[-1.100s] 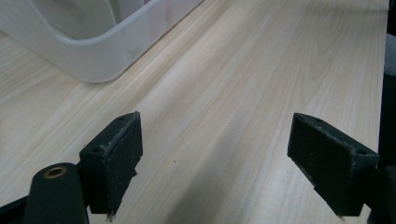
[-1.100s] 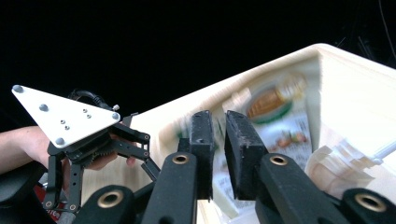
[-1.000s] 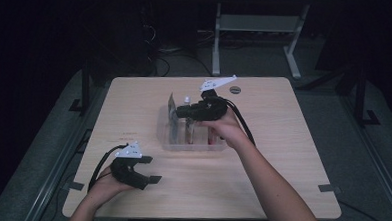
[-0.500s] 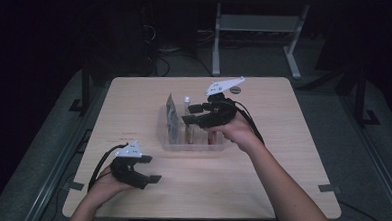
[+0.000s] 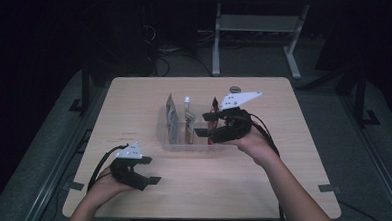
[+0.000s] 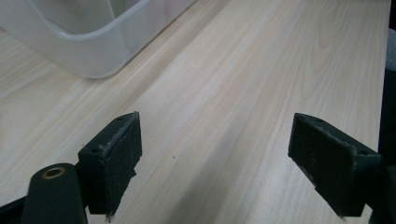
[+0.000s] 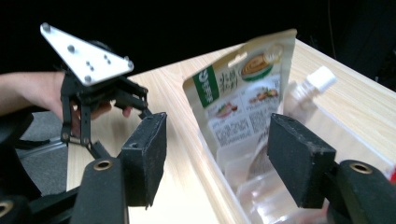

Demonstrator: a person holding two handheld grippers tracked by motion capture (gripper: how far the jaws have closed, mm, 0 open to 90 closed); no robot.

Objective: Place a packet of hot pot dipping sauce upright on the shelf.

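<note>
Jaws of the left gripper [image 5: 154, 170] stand wide apart over bare counter [image 5: 134, 103] at the near left corner, nothing between them; in the left gripper view [image 6: 217, 163] only wood grain lies between the pads, with a corner of the clear plastic bin [image 6: 88, 51] up ahead to the left. Bin [image 5: 175, 144] sits mid-counter, well apart from that gripper. Inside it, from left: a green-and-white snack pouch [image 5: 172, 120] standing upright against the left wall, a small bottle with a white cap [image 5: 187, 101] behind a brown packet [image 5: 190, 130], then a red packet [image 5: 214, 107] half hidden by the right gripper. Right gripper [image 5: 204, 125] hovers over the bin's right half, its jaws just opened and apart, gripping nothing. In the right gripper view [image 7: 217, 163] the pouch [image 7: 238, 107] rises beyond the gap, clear of both pads; white-capped bottle [image 7: 317, 81] beside it. Small round dark object [image 5: 234, 89] rests on the far counter behind the bin; what it is cannot be told.
</note>
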